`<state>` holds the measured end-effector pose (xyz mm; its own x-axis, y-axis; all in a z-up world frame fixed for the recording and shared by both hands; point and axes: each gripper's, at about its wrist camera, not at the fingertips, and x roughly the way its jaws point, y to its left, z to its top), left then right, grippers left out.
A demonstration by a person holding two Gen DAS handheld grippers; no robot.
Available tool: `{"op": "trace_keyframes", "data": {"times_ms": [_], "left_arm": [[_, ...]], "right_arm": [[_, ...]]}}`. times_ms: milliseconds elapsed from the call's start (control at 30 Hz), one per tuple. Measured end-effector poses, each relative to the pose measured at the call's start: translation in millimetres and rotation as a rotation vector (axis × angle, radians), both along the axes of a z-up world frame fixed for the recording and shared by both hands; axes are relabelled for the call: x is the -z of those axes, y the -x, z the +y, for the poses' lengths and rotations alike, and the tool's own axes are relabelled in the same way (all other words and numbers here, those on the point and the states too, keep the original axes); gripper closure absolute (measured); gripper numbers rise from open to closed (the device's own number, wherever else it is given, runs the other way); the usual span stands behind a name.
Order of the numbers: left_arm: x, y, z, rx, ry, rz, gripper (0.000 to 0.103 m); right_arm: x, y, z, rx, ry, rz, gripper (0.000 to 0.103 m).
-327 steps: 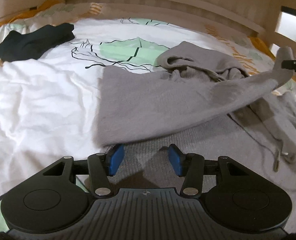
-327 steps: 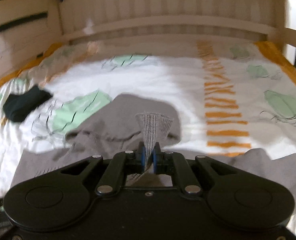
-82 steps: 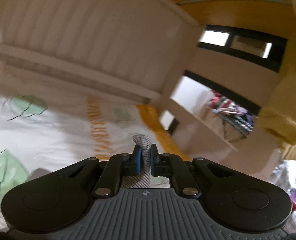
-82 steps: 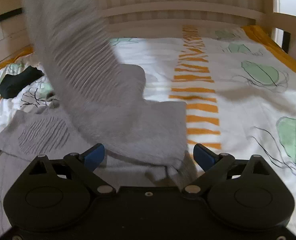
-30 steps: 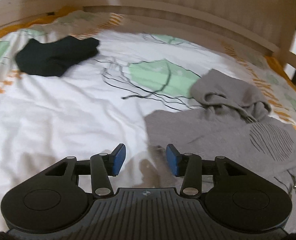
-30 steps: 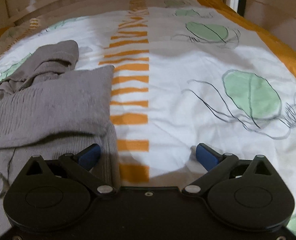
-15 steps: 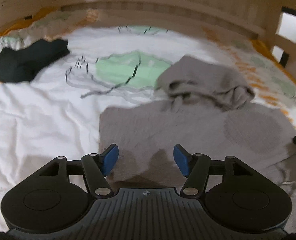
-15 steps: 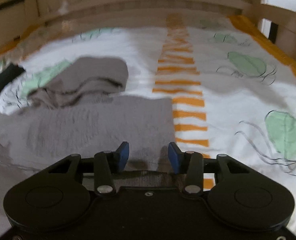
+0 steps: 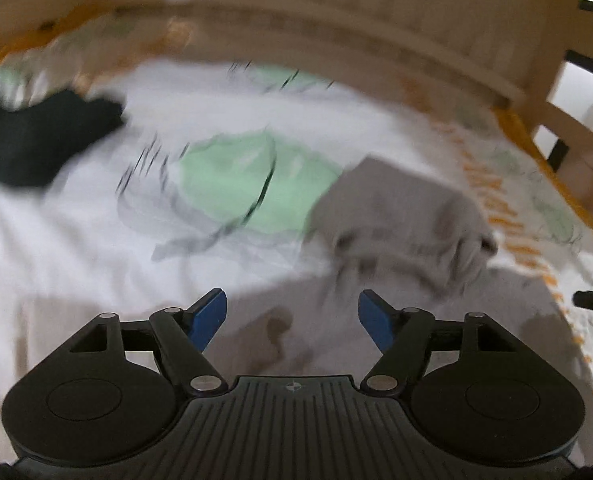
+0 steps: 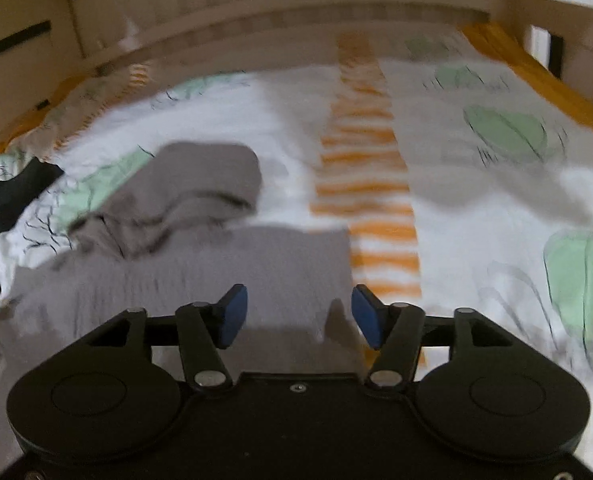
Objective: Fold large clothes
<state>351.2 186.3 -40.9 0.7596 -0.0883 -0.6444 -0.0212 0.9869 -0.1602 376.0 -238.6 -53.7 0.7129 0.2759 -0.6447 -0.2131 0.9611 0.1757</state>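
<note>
A grey hoodie (image 9: 396,240) lies flat on the bed, sleeves folded in across the body, hood bunched at the far end. In the right wrist view the hoodie (image 10: 224,264) fills the left centre. My left gripper (image 9: 292,316) is open and empty, just above the hoodie's left part. My right gripper (image 10: 299,316) is open and empty, over the hoodie's right edge. Both views are motion-blurred.
A white duvet (image 9: 76,240) with green leaves and an orange stripe band (image 10: 366,200) covers the bed. A black garment (image 9: 36,140) lies at the far left, also in the right wrist view (image 10: 16,196). A wooden headboard (image 9: 336,20) and side rail (image 10: 544,84) border the bed.
Both grippers have opened wider in the last half second and both views have tilted up a little. The hoodie lies as before.
</note>
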Motion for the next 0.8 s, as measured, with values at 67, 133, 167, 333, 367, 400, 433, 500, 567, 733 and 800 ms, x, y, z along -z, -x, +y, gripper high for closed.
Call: {"op": "trace_keyframes", "data": {"times_ms": [67, 133, 167, 333, 367, 400, 433, 500, 567, 733, 800], "left_arm": [[-3.0, -21.1, -10.6, 0.022, -0.057, -0.029, 0.032], [-0.4, -39.0, -23.0, 0.043, -0.115, -0.047, 0.032], [2.7, -48.0, -29.0, 0.057, -0.140, -0.051, 0.032], [29.8, -78.6, -50.6, 0.108, -0.230, -0.024, 0.032], [35.8, -83.1, -53.5, 0.117, -0.241, -0.015, 0.032], [40.7, -85.1, -54.8, 0.131, -0.247, -0.006, 0.032], [45.3, -87.5, -56.0, 0.144, -0.257, 0.007, 0.032], [51.7, -90.9, -56.6, 0.154, -0.278, 0.021, 0.032], [55.5, -96.7, -55.3, 0.145, -0.284, 0.019, 0.032], [52.9, -112.8, -53.7, 0.113, -0.274, -0.001, 0.032], [51.3, -117.8, -56.5, 0.120, -0.286, -0.015, 0.032]], "right_arm": [[-1.0, -17.9, 10.4, -0.024, 0.001, 0.000, 0.036], [0.7, -36.0, 25.1, -0.046, 0.037, -0.017, 0.036], [2.5, -44.9, 32.0, -0.059, 0.061, -0.027, 0.036], [10.4, -79.7, 58.5, -0.092, 0.123, -0.069, 0.036], [12.2, -86.8, 64.4, -0.104, 0.134, -0.076, 0.036], [14.2, -91.5, 69.5, -0.117, 0.150, -0.083, 0.035], [16.7, -96.0, 74.1, -0.132, 0.168, -0.086, 0.035], [23.2, -104.5, 84.1, -0.161, 0.217, -0.085, 0.035], [29.6, -109.9, 92.8, -0.180, 0.262, -0.090, 0.035], [37.0, -120.9, 107.3, -0.200, 0.303, -0.106, 0.035], [37.0, -124.5, 110.4, -0.191, 0.294, -0.117, 0.035]]}}
